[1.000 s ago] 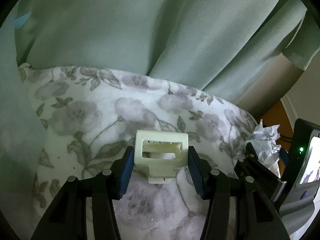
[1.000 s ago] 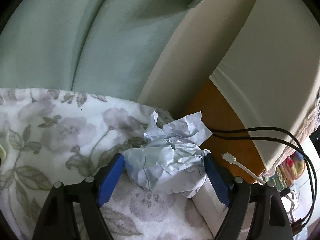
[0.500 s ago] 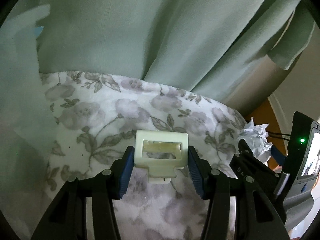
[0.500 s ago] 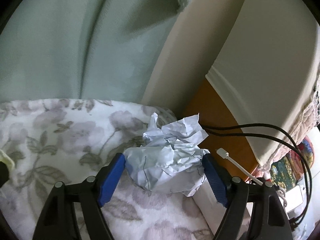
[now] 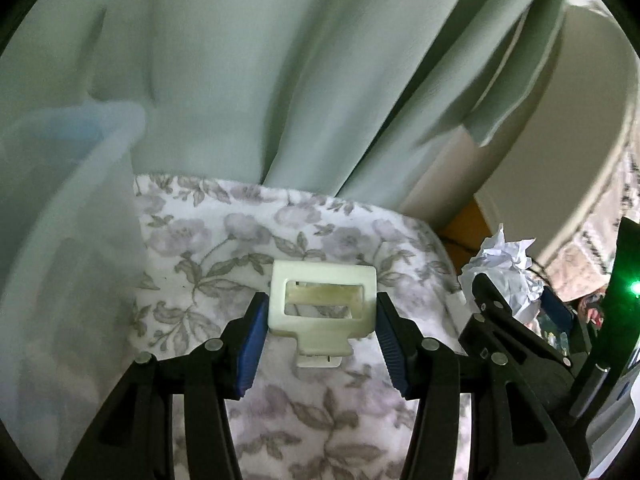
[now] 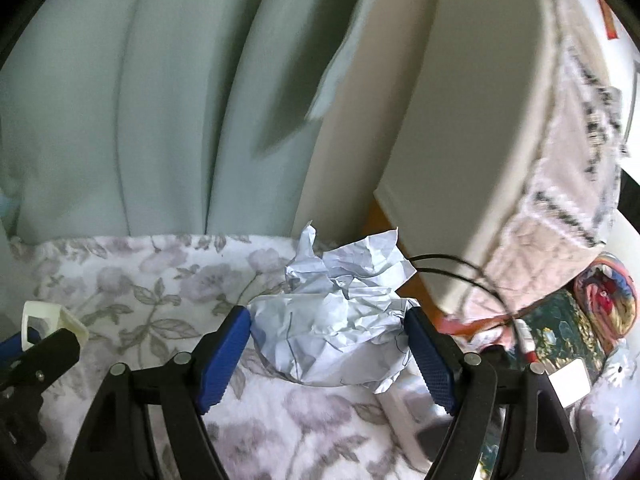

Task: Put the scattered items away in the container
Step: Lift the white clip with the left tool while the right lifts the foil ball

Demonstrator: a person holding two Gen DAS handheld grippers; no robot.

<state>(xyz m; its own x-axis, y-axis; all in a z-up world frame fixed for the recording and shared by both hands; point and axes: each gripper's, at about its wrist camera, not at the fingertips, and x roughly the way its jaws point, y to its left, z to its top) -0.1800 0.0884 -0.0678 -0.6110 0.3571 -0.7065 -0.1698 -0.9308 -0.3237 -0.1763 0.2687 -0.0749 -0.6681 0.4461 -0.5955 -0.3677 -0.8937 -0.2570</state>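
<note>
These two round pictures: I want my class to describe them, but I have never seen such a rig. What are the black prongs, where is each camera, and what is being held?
No robot here: a person holds a two-finger gripper in each hand, with a fisheye camera looking along the fingers. In the left view, the left gripper is shut on a cream plastic clip. In the right view, the right gripper is shut on a crumpled paper ball. Both hang over a floral cloth, with green curtains behind. The pale see-through shape at the left view's edge is probably the container.
</note>
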